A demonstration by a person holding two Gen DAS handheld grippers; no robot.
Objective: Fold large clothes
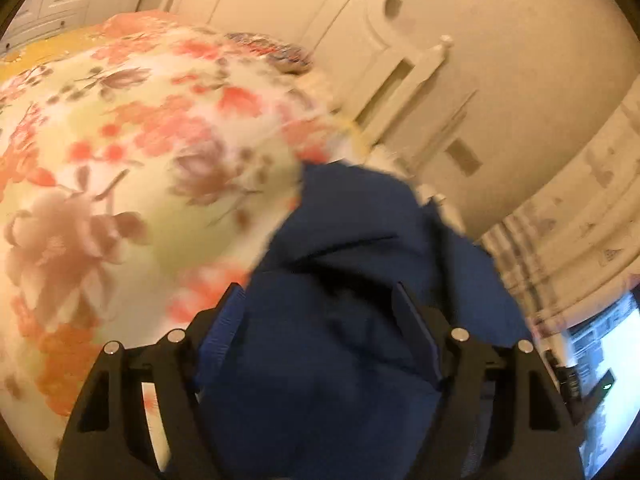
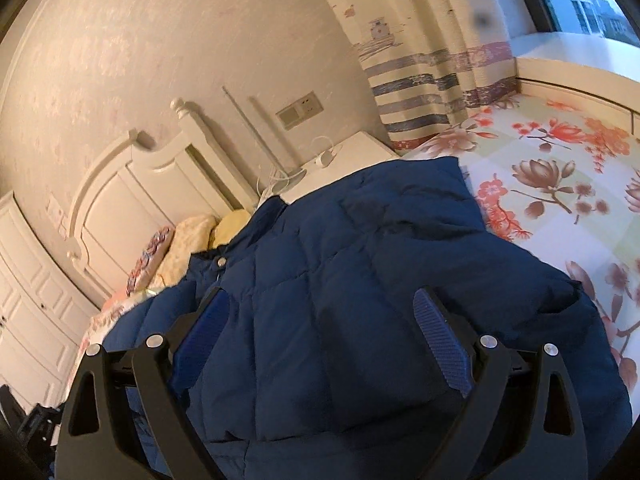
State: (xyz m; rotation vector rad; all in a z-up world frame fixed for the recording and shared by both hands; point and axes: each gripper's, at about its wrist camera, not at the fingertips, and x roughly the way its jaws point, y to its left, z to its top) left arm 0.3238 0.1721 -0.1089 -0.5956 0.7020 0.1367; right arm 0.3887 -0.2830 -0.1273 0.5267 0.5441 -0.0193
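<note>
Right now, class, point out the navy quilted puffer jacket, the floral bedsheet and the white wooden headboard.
navy quilted puffer jacket (image 2: 320, 300): right wrist view, quilted body.
floral bedsheet (image 2: 560, 168): right wrist view, bare flowered area.
white wooden headboard (image 2: 132, 196): right wrist view, panel.

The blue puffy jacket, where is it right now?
In the right wrist view the blue puffy jacket lies spread on the flowery bedsheet, its collar toward the pillows by the white headboard.

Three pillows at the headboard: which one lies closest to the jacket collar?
The plain yellow pillow, rightmost of the three. It sits right beside the navy jacket collar; the cream patterned pillow and the red-and-blue patterned one lie farther left.
</note>
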